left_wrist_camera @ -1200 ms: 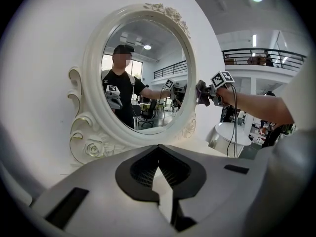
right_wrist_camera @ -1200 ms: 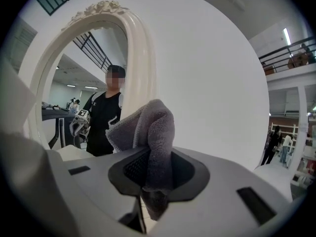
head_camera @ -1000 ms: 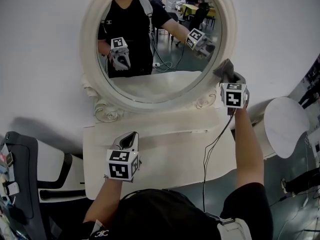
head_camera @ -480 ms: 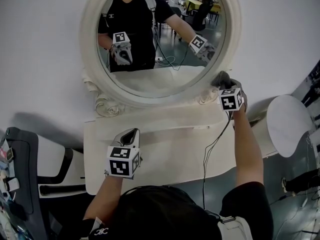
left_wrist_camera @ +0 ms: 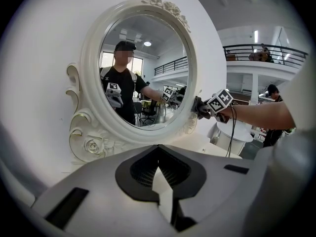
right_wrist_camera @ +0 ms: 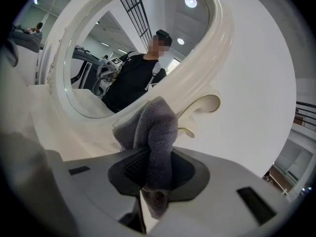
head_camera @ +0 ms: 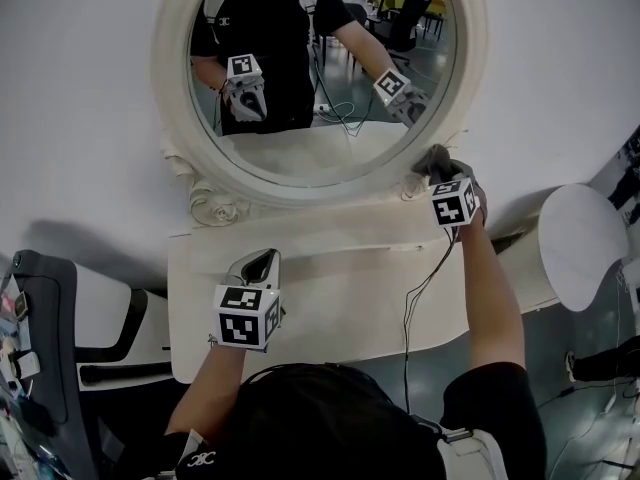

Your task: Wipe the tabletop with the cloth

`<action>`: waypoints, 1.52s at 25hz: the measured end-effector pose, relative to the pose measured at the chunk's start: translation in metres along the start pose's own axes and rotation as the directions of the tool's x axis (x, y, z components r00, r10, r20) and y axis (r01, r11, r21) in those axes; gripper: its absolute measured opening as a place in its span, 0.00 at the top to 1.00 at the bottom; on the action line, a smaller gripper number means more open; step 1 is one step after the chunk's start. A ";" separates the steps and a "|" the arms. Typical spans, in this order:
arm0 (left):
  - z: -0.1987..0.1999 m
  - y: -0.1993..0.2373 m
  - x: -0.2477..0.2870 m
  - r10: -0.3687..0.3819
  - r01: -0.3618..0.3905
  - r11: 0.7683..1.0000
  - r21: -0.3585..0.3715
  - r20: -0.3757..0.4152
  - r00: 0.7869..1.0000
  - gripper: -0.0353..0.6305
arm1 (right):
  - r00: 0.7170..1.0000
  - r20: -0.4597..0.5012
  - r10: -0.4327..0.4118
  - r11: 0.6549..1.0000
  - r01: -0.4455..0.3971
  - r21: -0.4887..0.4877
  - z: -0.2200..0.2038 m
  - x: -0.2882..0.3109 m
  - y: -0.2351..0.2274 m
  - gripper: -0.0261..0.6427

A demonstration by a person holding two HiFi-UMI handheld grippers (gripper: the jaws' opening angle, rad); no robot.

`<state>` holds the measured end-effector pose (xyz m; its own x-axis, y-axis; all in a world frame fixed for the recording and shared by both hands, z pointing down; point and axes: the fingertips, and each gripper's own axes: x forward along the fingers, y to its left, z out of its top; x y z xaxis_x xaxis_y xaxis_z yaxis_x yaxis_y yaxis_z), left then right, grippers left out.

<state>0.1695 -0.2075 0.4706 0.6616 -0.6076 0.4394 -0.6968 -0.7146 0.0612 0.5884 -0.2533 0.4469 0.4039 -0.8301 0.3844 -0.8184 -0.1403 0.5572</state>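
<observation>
Right gripper view shows the grey cloth point(right_wrist_camera: 157, 127) bunched into a thick fold and pinched between the jaws of the right tool point(right_wrist_camera: 154, 179), with a loose end hanging below the pads and the larger wad standing up past them. In the head view the cloth sits at the far right corner of the worktop point(head_camera: 340, 308), raised off its surface and close against the lower right curve of the mirror frame point(head_camera: 300, 196), beside a gilt-edged scroll point(right_wrist_camera: 205, 102) in the carving. Whether the cloth touches the frame cannot be told. The person's right arm point(head_camera: 490, 298) reaches forward to hold that tool there, and a thin dark cable point(head_camera: 415, 298) trails from it across the worktop and over the front edge.

The frame is white, round and ornate, with a carved rose point(head_camera: 212, 208) at its lower left, and it stands at the back of the white worktop against a pale wall. Its glass point(head_camera: 300, 78) reflects the person in a black shirt and both marker cubes.

The left tool point(head_camera: 267, 258) is over the front left part of the worktop, well apart from the cloth and pointing toward the mirror. In the left gripper view its jaws are drawn together, with only a thin pale sliver between them and nothing held.

A dark grey chair point(head_camera: 40, 318) stands left of the worktop, and a round white table point(head_camera: 580, 243) stands to its right.
</observation>
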 end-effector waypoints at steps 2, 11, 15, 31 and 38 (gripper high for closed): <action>0.000 0.000 0.001 0.001 -0.001 1.000 0.004 -0.003 1.000 0.94 | 1.000 0.015 0.016 1.000 -0.016 -0.014 0.002 -0.003 0.011 0.84; 0.001 -0.002 0.004 0.001 -0.001 1.000 0.015 -0.006 1.000 0.94 | 0.999 0.006 0.042 0.994 -0.042 -0.100 0.001 0.001 0.036 0.84; -0.002 -0.001 0.003 0.005 -0.005 1.000 0.017 -0.014 1.000 0.94 | 0.999 -0.035 0.022 0.992 -0.026 -0.124 -0.014 0.010 0.035 0.84; -0.011 0.004 0.009 0.021 -0.020 1.000 0.023 -0.058 0.998 0.94 | 0.981 -0.194 -0.016 0.993 0.038 0.110 -0.085 0.042 0.006 0.84; -0.012 0.008 0.019 0.027 -0.025 0.999 0.029 -0.086 0.996 0.94 | 0.975 -0.223 0.014 0.986 0.024 0.166 -0.106 0.056 0.020 0.84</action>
<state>0.1730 -0.2206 0.4899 0.6162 -0.5950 0.5160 -0.7048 -0.7090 0.0243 0.6382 -0.2451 0.5577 0.4737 -0.6904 0.5467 -0.8649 -0.2478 0.4364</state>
